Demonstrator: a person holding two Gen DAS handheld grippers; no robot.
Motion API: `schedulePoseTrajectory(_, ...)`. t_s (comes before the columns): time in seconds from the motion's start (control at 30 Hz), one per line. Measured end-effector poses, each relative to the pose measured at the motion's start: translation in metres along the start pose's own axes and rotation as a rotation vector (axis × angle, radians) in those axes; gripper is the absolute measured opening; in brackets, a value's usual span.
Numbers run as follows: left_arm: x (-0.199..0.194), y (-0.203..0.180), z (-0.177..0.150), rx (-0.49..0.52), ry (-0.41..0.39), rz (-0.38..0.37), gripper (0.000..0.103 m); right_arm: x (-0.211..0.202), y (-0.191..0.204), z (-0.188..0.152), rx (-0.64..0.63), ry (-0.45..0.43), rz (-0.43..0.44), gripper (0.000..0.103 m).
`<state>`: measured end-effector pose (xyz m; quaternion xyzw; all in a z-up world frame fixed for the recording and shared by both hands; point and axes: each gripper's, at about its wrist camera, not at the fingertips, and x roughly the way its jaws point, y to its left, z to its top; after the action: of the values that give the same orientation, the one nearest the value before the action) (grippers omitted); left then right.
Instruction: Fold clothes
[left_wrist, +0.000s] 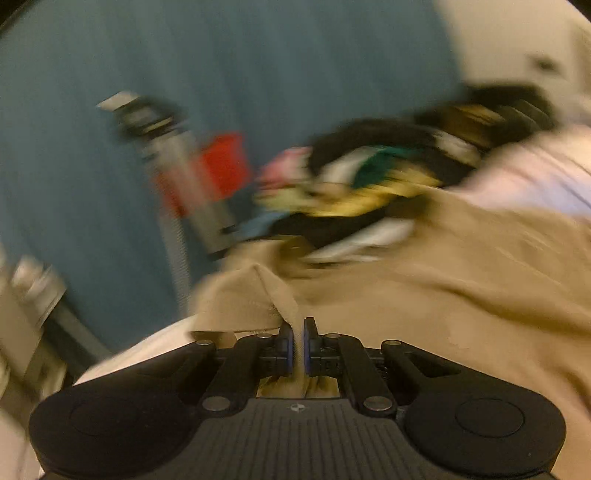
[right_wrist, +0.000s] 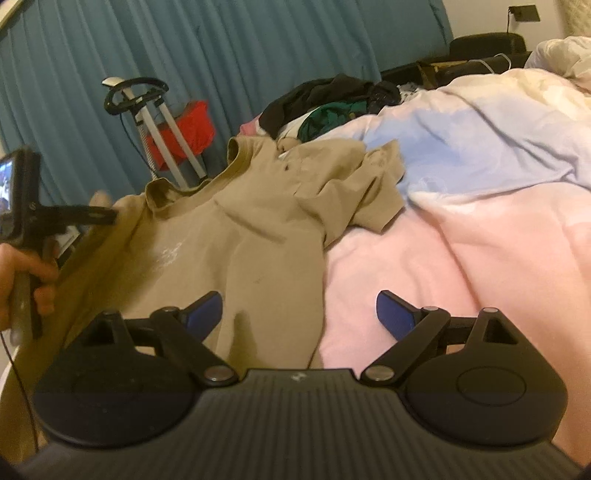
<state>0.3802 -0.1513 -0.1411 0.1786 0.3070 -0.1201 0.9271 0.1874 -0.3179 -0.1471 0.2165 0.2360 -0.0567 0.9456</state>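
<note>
Your left claw (left_wrist: 298, 341) is clamped on a fold of the tan shirt (right_wrist: 236, 236), which lies spread across the bed (right_wrist: 461, 229) near its left edge, while your right claw (right_wrist: 299, 314) hangs over the shirt's hem with its fingers (right_wrist: 393, 317) wide apart and nothing between them.

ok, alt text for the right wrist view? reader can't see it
The open right gripper hovers over the lower edge of a tan t-shirt spread on a pink and blue duvet. At left, a hand holds the left gripper at the shirt's edge. Behind lie a clothes pile and a teal curtain.
</note>
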Motion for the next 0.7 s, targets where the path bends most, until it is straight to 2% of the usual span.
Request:
schedulePoseTrajectory(0.13, -0.008, -0.083, 0.003, 0.272, -0.010, -0.067, 0.011, -0.001, -0.002, 0.000, -0.012, -0.026, -0.015, 0.092)
schedulePoseTrajectory(0.17, -0.009, -0.090, -0.004, 0.283, -0.005, -0.081, 0.012, -0.001, -0.003, 0.000, -0.013, -0.030, -0.018, 0.092)
schedulePoseTrajectory(0.23, -0.018, -0.089, -0.013, 0.285, -0.045, -0.116, 0.019, -0.002, -0.005, 0.001, -0.009, -0.035, -0.022, 0.092)
schedulePoseTrajectory(0.3, -0.031, -0.071, -0.019, 0.225, -0.056, -0.182, 0.038, -0.003, -0.008, 0.002, 0.007, -0.036, -0.022, 0.092)
schedulePoseTrajectory(0.37, -0.036, -0.052, -0.017, 0.157, -0.082, -0.229, 0.045, -0.002, -0.009, 0.002, 0.019, -0.037, -0.023, 0.092)
schedulePoseTrajectory(0.53, -0.051, -0.004, -0.017, -0.009, -0.128, -0.282, 0.052, 0.003, -0.008, -0.001, 0.016, -0.026, -0.025, 0.092)
schedulePoseTrajectory(0.6, -0.047, 0.008, -0.014, -0.076, -0.124, -0.302, 0.058, 0.004, -0.008, -0.002, 0.012, -0.023, -0.026, 0.092)
schedulePoseTrajectory(0.7, -0.025, 0.020, -0.006, -0.208, -0.091, -0.363, 0.059, 0.007, -0.007, -0.003, 0.005, -0.017, -0.028, 0.092)
